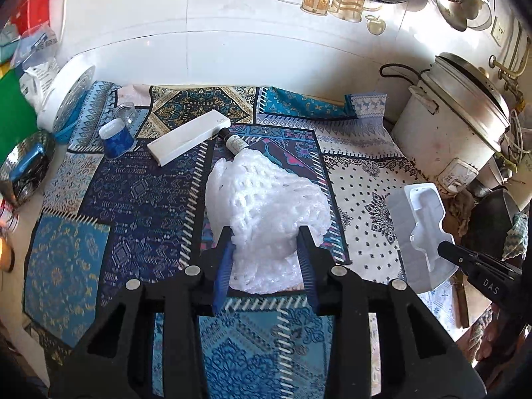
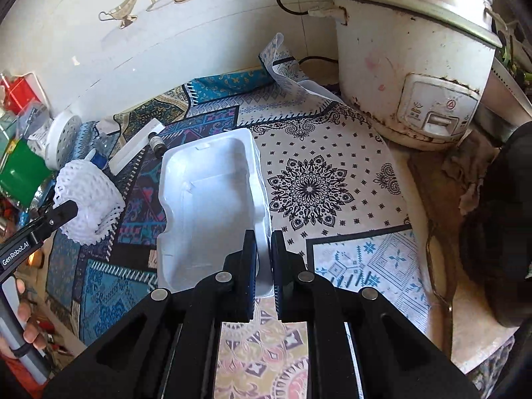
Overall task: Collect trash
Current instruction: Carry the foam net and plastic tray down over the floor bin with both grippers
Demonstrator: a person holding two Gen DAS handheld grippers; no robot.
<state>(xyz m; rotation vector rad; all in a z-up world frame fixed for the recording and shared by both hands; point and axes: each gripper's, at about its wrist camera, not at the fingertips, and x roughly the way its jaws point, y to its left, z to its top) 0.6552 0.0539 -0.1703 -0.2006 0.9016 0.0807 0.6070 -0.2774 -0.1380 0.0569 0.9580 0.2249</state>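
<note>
A white foam net sleeve [image 1: 266, 212] hangs above the patterned cloth, and my left gripper [image 1: 265, 249] is shut on its near end. The right wrist view shows that same net sleeve [image 2: 88, 199] at the left, held by the left gripper [image 2: 65, 214]. My right gripper [image 2: 264, 249] is shut on the right wall of a white moulded plastic tray [image 2: 206, 199], lifted off the cloth. In the left wrist view the tray [image 1: 422, 229] is at the right, with the right gripper [image 1: 447, 249] on its edge.
A long white box [image 1: 188, 136], a small dark bottle [image 1: 234, 141], a blue-labelled jar [image 1: 116, 138] and a clear jar [image 1: 126, 111] lie on the cloth [image 1: 139, 199]. A white rice cooker [image 2: 415, 66] stands at the right. Clutter and a green box [image 2: 21, 173] sit at the left.
</note>
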